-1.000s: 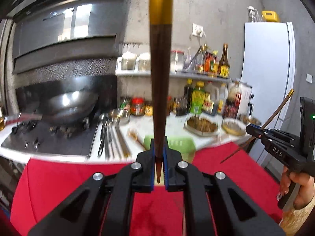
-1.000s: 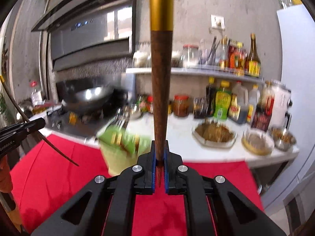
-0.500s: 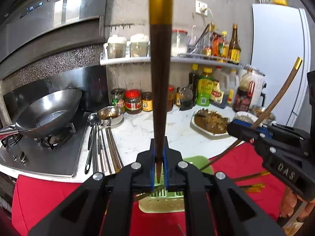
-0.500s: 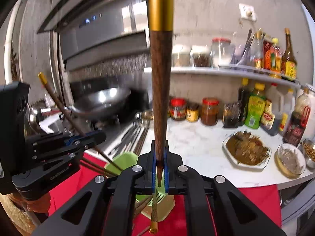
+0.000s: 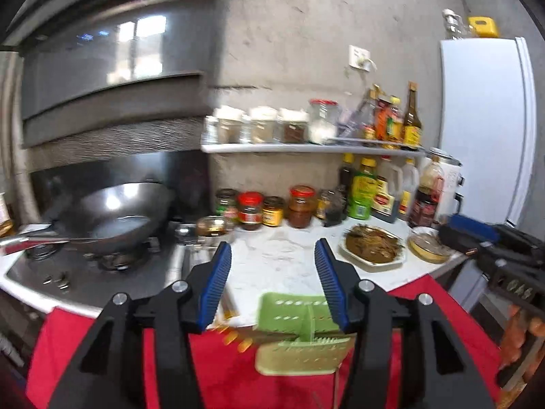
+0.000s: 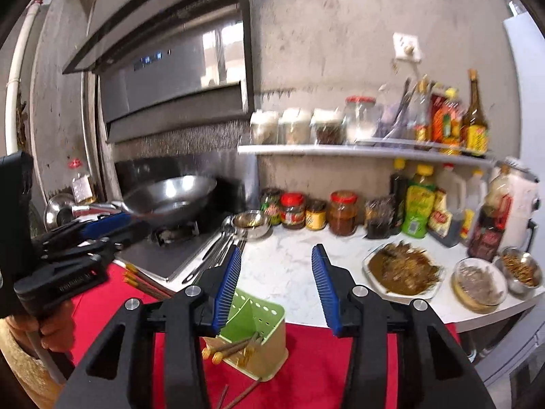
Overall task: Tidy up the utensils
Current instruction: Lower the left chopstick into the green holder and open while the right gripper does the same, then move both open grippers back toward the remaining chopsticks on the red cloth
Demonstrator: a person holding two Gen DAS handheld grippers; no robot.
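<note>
Chopsticks lie in the green holder on the red cloth, gold ends out. Left gripper & right gripper: both opening w/ nothing between, probably to release.

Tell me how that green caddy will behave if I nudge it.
The caddy looks like thin perforated plastic, so probably light and apt to slide on the red cloth. It is tall and narrow with chopsticks leaning out one side, so it may tip.
</note>
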